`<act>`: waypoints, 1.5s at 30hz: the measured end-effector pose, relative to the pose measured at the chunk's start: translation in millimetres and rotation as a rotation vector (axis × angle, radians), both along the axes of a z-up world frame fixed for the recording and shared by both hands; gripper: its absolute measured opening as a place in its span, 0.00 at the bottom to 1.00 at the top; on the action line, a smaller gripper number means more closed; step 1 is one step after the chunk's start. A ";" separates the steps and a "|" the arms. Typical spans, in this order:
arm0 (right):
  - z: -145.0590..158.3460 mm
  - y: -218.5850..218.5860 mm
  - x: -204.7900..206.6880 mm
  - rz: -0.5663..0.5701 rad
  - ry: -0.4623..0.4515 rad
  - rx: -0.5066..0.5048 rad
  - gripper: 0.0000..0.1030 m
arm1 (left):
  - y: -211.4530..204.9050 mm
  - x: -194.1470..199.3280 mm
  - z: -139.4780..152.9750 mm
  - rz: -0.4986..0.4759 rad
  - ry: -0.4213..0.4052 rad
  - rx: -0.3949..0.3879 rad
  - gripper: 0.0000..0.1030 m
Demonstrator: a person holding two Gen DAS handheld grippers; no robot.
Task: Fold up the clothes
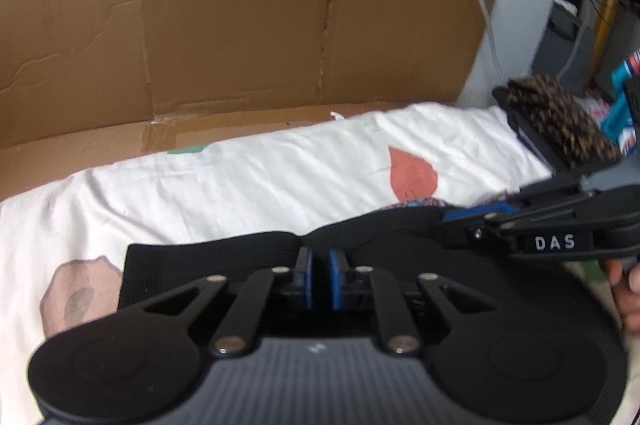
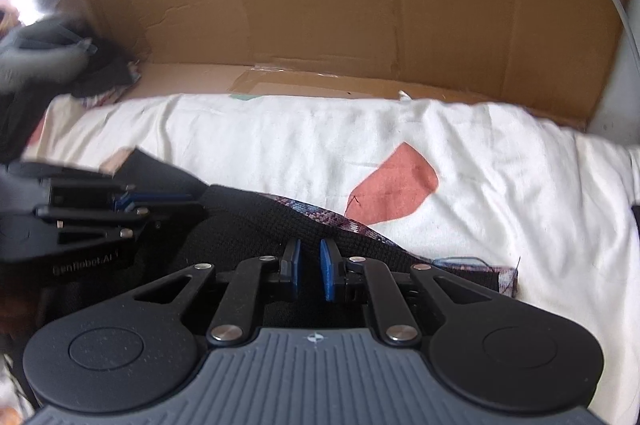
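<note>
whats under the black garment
The black garment lies on a white sheet with reddish patches. A patterned cloth edge peeks from beneath; the rest is covered.

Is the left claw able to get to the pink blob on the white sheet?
Probably yes. The pink blob lies bare on the white sheet, just left of the left claw, with nothing between them. But that claw sits over the black garment, nearly shut.

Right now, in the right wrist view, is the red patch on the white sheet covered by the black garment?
No. The red patch lies bare on the white sheet, beyond the black garment.
</note>
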State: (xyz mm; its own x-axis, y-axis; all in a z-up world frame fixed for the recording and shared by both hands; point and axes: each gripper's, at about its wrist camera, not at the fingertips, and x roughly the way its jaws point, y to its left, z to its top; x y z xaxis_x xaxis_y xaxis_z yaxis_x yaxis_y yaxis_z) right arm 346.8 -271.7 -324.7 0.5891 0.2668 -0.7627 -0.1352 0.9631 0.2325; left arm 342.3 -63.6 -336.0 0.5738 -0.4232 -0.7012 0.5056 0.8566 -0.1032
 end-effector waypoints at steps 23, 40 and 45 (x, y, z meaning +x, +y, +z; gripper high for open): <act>1.3 20.1 -2.4 0.061 -0.029 -0.011 0.17 | -29.6 -12.9 -5.8 -0.104 -0.004 0.024 0.07; -1.6 -2.5 -1.5 0.039 -0.025 -0.015 0.17 | 3.1 1.7 -12.3 -0.004 -0.020 0.038 0.06; 2.3 -10.9 -3.4 0.004 -0.009 0.046 0.17 | 6.9 2.9 -5.1 0.010 0.005 0.024 0.05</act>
